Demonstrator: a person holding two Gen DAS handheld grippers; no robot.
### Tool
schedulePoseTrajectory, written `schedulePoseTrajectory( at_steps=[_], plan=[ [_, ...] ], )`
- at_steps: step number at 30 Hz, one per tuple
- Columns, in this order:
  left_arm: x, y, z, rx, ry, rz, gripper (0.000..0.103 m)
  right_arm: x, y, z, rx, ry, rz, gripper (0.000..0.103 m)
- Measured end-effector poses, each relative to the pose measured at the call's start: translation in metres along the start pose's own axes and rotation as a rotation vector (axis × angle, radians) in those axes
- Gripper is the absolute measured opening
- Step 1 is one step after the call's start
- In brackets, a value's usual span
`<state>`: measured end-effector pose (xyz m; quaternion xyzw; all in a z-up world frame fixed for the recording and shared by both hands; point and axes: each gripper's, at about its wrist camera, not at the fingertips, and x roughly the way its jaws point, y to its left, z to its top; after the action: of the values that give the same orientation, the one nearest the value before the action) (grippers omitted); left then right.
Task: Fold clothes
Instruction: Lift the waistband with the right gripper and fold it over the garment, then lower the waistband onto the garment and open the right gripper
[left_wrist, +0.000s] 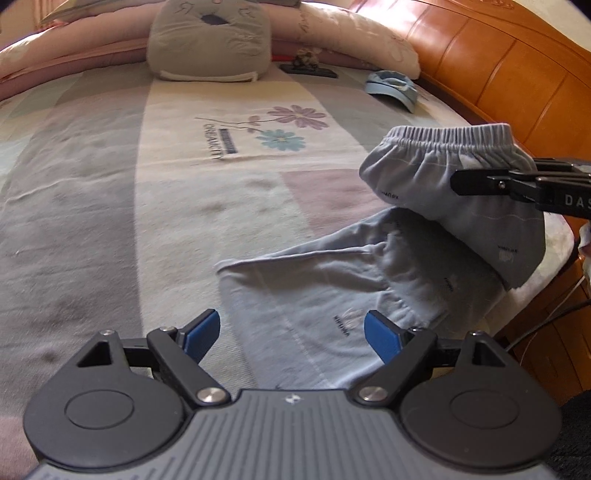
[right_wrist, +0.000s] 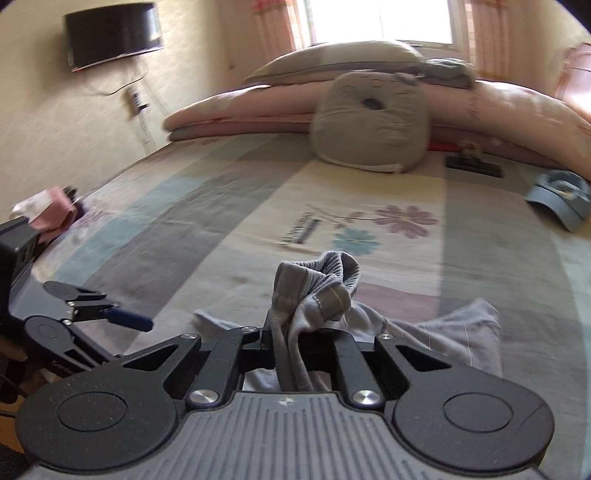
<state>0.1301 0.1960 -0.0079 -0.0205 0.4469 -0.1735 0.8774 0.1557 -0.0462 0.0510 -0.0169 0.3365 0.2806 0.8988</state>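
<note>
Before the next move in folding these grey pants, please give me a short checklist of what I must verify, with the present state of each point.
1. Right tool grips the waistband: ok, shut on the bunched elastic of the grey pants.
2. Left tool is free to take a grasp: ok, blue pads open with nothing between them, above the flat leg.
3. Lifted waistband end is off the bed sheet: ok, held up over the legs.
4. Legs lie smooth: not ok, creases show at the crotch.
5. Folding area is clear: ok, blue cap and grey cushion lie far off.
6. Leg hems are aligned: cannot tell, hidden.
</note>
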Motion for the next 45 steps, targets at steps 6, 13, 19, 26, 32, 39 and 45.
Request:
schedulePoseTrajectory(
  at_steps=[6, 13, 19, 26, 32, 39, 45],
  plan=[
    [-0.008, 0.017, -0.007, -0.059, -0.013, 0.045, 0.085, 0.014, 0.025, 0.007, -0.091, 0.028, 0.068, 0.012],
    [-0.018, 0.030, -0.019, -0.134, -0.037, 0.095, 0.086, 0.032, 0.054, 0.012, -0.205, 0.068, 0.134, 0.012],
    [-0.024, 0.037, -0.030, -0.187, -0.047, 0.123, 0.086, 0.054, 0.071, 0.010, -0.273, 0.136, 0.166, 0.013],
    [-0.027, 0.041, -0.040, -0.236, -0.058, 0.149, 0.086, 0.082, 0.084, -0.003, -0.320, 0.225, 0.209, 0.016],
    [-0.032, 0.044, -0.047, -0.273, -0.065, 0.162, 0.086, 0.102, 0.090, -0.013, -0.327, 0.304, 0.271, 0.040],
    [-0.035, 0.041, -0.041, -0.270, -0.082, 0.168, 0.086, 0.077, 0.064, -0.004, -0.232, 0.283, 0.408, 0.067],
    [-0.028, 0.015, -0.015, -0.200, -0.135, 0.061, 0.086, 0.038, -0.006, -0.004, -0.117, 0.238, 0.207, 0.067]
  ],
)
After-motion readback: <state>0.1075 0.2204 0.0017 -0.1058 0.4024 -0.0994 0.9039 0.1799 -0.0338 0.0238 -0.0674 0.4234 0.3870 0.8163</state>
